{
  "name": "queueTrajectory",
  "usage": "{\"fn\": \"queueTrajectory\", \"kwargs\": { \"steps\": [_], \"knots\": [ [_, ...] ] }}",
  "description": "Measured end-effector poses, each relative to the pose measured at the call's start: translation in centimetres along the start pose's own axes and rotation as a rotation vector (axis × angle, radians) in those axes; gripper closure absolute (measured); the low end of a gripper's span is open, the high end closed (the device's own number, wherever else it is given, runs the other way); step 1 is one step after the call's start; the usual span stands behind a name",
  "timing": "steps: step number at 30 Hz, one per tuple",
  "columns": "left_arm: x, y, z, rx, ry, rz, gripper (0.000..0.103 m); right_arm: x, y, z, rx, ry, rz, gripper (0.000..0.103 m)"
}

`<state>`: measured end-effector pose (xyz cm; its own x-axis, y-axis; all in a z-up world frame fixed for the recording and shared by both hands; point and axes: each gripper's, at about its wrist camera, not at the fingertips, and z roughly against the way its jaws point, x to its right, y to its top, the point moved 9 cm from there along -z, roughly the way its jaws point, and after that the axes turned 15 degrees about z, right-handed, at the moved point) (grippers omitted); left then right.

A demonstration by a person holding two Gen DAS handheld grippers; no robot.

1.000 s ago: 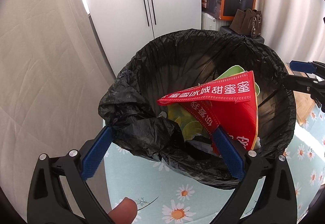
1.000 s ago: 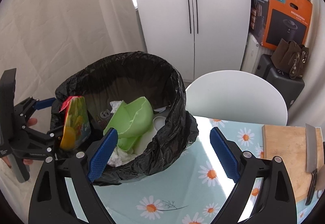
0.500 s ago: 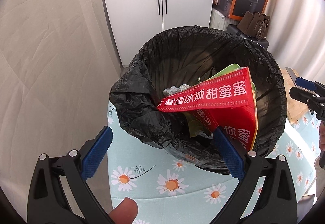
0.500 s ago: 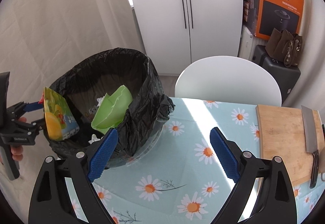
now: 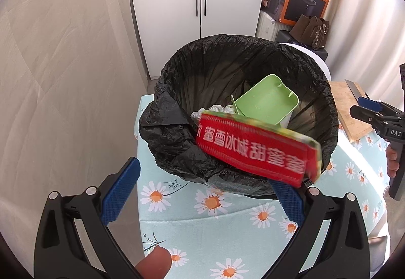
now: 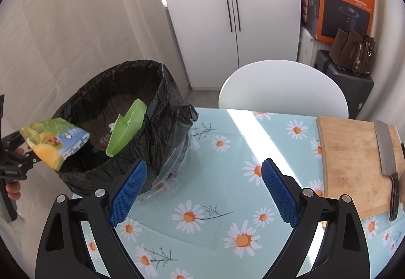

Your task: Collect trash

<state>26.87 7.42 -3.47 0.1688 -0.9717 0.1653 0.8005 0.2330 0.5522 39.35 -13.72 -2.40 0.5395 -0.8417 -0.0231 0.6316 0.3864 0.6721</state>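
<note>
Both hand-held grippers stand apart, the left (image 5: 205,190) with the red wrapper (image 5: 255,150) blurred against its right finger above the near rim of the bin (image 5: 227,71), the right (image 6: 203,190) over the counter (image 6: 227,203).

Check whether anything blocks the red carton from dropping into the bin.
Nothing visible does. The red carton hangs over the near rim of the black bin bag, which gapes open. Inside, a green tray leans against the far side, leaving room in front. The left gripper is spread wide.
</note>
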Motion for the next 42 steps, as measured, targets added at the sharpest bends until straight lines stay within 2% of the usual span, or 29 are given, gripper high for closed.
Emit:
{"fn": "queueTrajectory", "kwargs": {
  "steps": [3, 7, 15, 19, 24, 31, 42],
  "knots": [
    [0.1, -0.3, 0.7, -0.017, -0.029, -0.006, 0.006, -0.3, -0.1, -0.1, 0.001, 0.006, -0.004, 0.016],
    [-0.2, -1.1, 0.2, -0.024, 0.05, -0.043, 0.006, -0.9, -0.4, -0.1, -0.001, 0.013, 0.002, 0.016],
    [0.1, -2.4, -1.3, -0.06, 0.071, -0.054, 0.006, -0.9, -0.6, 0.3, -0.002, 0.007, 0.003, 0.016],
    [0.0, -2.4, -0.6, -0.005, 0.077, -0.053, 0.006, -1.0, -0.9, 0.7, 0.004, 0.012, 0.0, 0.016],
    [-0.3, -2.3, 1.3, 0.101, 0.082, 0.02, 0.006, -1.5, -1.2, 1.9, 0.03, 0.031, 0.019, 0.016],
    [0.4, -4.9, 3.3, 0.144, 0.095, 0.042, 0.006, -3.4, -1.9, 5.2, 0.108, 0.044, 0.091, 0.015],
    [1.8, -9.4, 6.5, 0.188, 0.102, 0.027, 0.006, -5.2, -5.1, 8.6, 0.132, 0.031, 0.147, 0.012]
  ]
}}
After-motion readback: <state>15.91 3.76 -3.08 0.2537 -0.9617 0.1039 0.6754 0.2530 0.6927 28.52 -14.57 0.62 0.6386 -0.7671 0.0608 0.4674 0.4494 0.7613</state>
